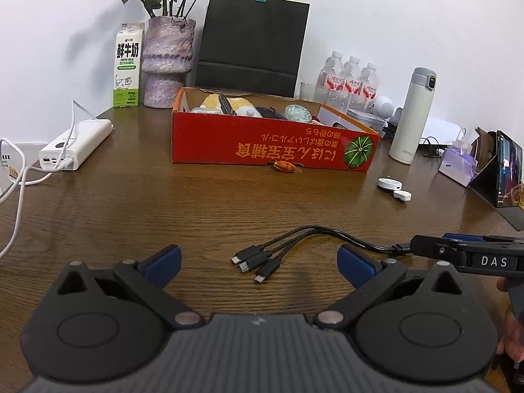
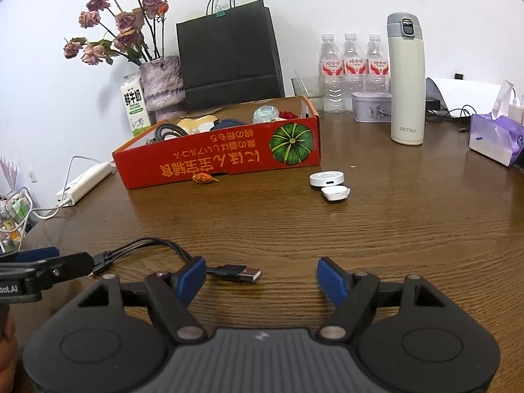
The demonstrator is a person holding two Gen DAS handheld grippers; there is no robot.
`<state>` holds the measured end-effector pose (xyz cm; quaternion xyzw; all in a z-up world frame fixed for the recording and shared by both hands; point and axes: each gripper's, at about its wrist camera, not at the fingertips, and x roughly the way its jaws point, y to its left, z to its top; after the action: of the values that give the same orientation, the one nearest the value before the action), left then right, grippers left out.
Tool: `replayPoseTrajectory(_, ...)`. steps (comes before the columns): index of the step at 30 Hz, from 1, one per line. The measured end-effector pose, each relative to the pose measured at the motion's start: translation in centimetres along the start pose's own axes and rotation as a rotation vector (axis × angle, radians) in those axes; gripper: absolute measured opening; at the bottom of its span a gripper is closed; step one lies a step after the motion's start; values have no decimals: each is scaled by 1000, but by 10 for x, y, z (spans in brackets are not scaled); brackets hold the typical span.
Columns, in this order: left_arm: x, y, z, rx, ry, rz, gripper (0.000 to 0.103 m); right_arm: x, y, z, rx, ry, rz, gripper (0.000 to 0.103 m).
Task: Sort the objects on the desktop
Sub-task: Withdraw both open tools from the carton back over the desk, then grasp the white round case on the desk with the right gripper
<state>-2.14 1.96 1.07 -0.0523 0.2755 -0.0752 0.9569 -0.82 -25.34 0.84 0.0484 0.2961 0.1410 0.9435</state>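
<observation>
A black multi-head charging cable [image 1: 294, 245] lies on the wooden table [image 1: 163, 203] just ahead of both grippers. Its three small plugs [image 1: 252, 263] lie between my left gripper's [image 1: 258, 262] open blue fingers. Its USB plug [image 2: 244, 273] lies between my right gripper's [image 2: 262, 276] open fingers, near the left finger [image 2: 193, 276]. The red cardboard box [image 1: 271, 144] with several items inside stands further back, also in the right wrist view [image 2: 222, 160]. Two small white round devices [image 2: 329, 183] and an orange wrapped candy [image 2: 204, 178] lie in front of the box.
A white power bank [image 1: 77, 144] with white cables lies at the left. A milk carton [image 1: 127, 68], a vase [image 1: 167, 62], a black paper bag [image 1: 252, 39], water bottles [image 2: 352, 68] and a cream flask [image 2: 406, 78] stand at the back. A tissue pack [image 2: 494, 140] and tablet [image 1: 507, 173] are right.
</observation>
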Motion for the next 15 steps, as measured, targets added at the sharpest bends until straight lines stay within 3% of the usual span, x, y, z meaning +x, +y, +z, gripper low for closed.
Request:
replayPoseTrajectory(6,-2,-2,0,23,-13,-10,103,-1,-1,0,6,-4,1,74)
replayPoseTrajectory(10,1,-3,12,19,-18,-60,103,-5,-8,12,17,-16,8,72)
replayPoseTrajectory(15,38,-19,53,69,-11,-119,102,13,-20,38,-56,-3,-105,72)
